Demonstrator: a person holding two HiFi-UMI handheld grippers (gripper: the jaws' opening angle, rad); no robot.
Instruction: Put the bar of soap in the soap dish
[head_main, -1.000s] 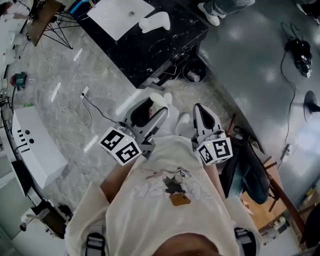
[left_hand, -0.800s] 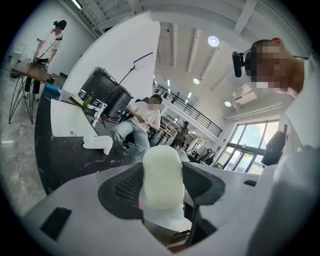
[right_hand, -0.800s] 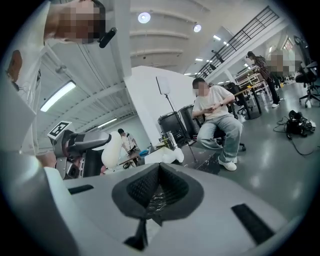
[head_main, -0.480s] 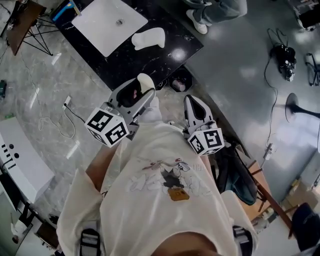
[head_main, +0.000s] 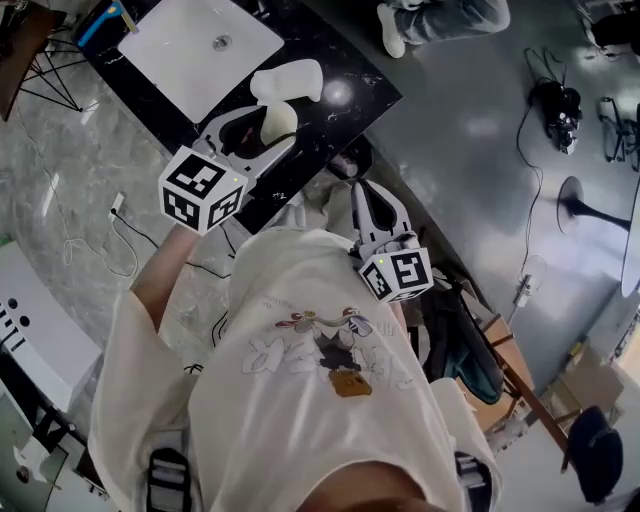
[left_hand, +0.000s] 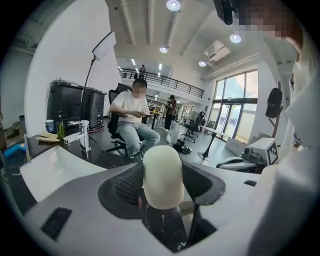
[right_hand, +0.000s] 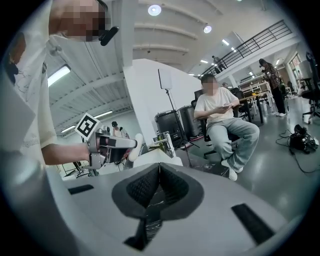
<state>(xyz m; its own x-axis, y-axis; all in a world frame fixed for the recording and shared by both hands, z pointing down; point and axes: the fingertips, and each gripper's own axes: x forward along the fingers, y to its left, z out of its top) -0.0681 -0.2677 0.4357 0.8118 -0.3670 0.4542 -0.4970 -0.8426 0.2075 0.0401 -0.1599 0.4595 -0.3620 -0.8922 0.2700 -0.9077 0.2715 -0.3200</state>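
A white oval bar of soap (head_main: 279, 120) is clamped between the jaws of my left gripper (head_main: 268, 124), which hangs over the front part of the black counter (head_main: 345, 80). In the left gripper view the soap (left_hand: 161, 175) stands upright between the dark pads and hides what lies straight ahead. A white curved soap dish (head_main: 289, 79) rests on the counter just beyond the soap. My right gripper (head_main: 362, 200) is lower, near my body and off the counter's edge; its jaws (right_hand: 159, 182) are shut with nothing in them.
A white square sink basin (head_main: 195, 48) with a chrome faucet (left_hand: 83, 136) sits at the counter's left. A person (left_hand: 132, 117) sits on a chair behind the counter. Cables and a lamp base (head_main: 590, 215) lie on the grey floor at right.
My left gripper has carried the soap forward from beside my body to above the counter, close to the dish. The right gripper has moved only slightly.
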